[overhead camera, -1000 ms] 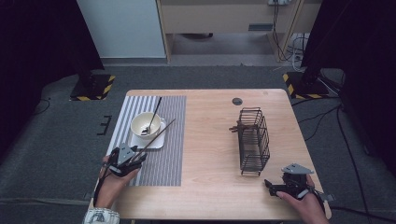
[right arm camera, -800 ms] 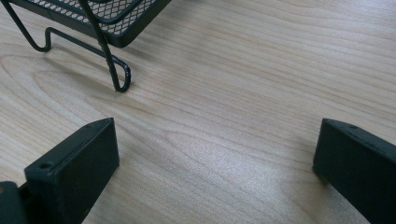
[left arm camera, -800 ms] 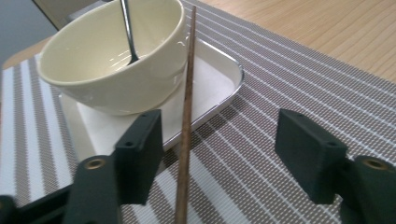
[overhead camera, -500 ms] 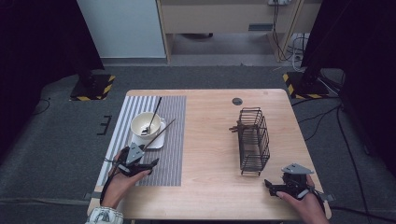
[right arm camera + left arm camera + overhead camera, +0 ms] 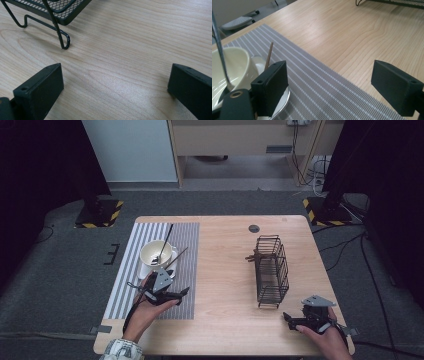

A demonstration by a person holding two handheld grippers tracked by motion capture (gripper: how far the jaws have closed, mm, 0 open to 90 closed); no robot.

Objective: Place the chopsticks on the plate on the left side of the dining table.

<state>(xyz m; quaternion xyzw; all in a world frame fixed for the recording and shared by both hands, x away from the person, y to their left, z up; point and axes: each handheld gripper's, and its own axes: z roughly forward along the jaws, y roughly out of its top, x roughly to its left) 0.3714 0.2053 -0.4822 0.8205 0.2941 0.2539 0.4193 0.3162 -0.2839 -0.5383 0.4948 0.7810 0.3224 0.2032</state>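
At the far left, my left gripper (image 5: pixel 181 292) hovers over the near part of the striped grey mat (image 5: pixel 130 287), its jaws spread wide; they have just been opening, and nothing sits between them. Just beyond it stands the cream bowl (image 5: pixel 150 252) with a dark-handled spoon (image 5: pixel 163 245) leaning inside, on a small white plate (image 5: pixel 283 100) whose rim lies right beside my left jaw. A thin wooden stick (image 5: pixel 268 55) rests on that plate, poking up behind the jaw. Further right, across the bare wooden table (image 5: pixel 225 270), the black wire basket (image 5: pixel 272 270) stands well apart from the mat. At the near right corner I hold my right gripper (image 5: pixel 289 318) low over the wood, jaws apart and empty, near the basket's foot (image 5: pixel 65 41).
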